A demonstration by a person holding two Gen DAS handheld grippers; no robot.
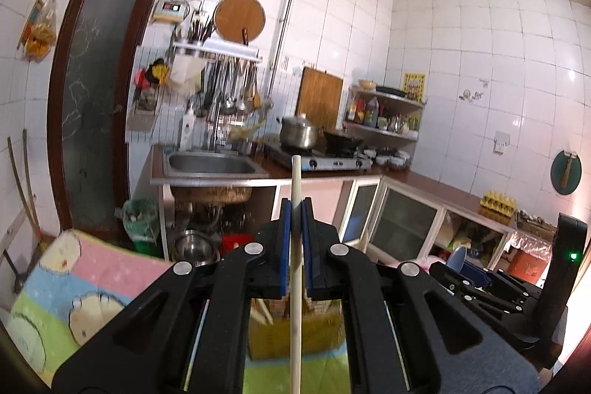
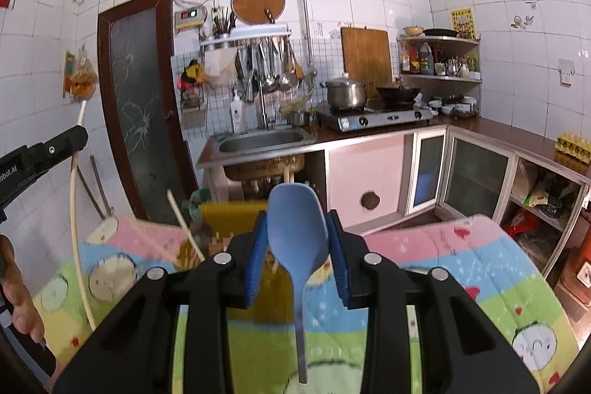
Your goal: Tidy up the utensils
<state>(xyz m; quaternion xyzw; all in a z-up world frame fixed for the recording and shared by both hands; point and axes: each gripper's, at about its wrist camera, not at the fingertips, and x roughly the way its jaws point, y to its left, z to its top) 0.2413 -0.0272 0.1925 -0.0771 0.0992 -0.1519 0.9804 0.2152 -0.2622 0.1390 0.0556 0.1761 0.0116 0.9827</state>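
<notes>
Left gripper [image 1: 295, 209]: its blue pads are closed on a pale wooden chopstick [image 1: 295, 246], which stands almost upright between them. The stick's top end is above the pads, and its lower part hangs down below the gripper.
Right gripper [image 2: 297, 228]: its jaws are partly closed around a blue spoon [image 2: 297, 228]. The bowl of the spoon is up between the blue pads and both pads touch its edges. The handle hangs down, and its lower part looks like grey metal.
Yellow box [image 2: 236, 213]: it stands on the cloth just behind the right gripper. Other chopsticks [image 2: 184, 224] lean out of it.
Cloth [image 2: 461, 264]: a coloured cartoon cover that lies under both grippers.
Person's hand [image 2: 18, 294]: visible at the left edge of the right wrist view, below the left gripper.
Background: a sink [image 2: 258, 139], a stove [image 2: 373, 117] with a pot [image 2: 345, 91], and white tiles.
</notes>
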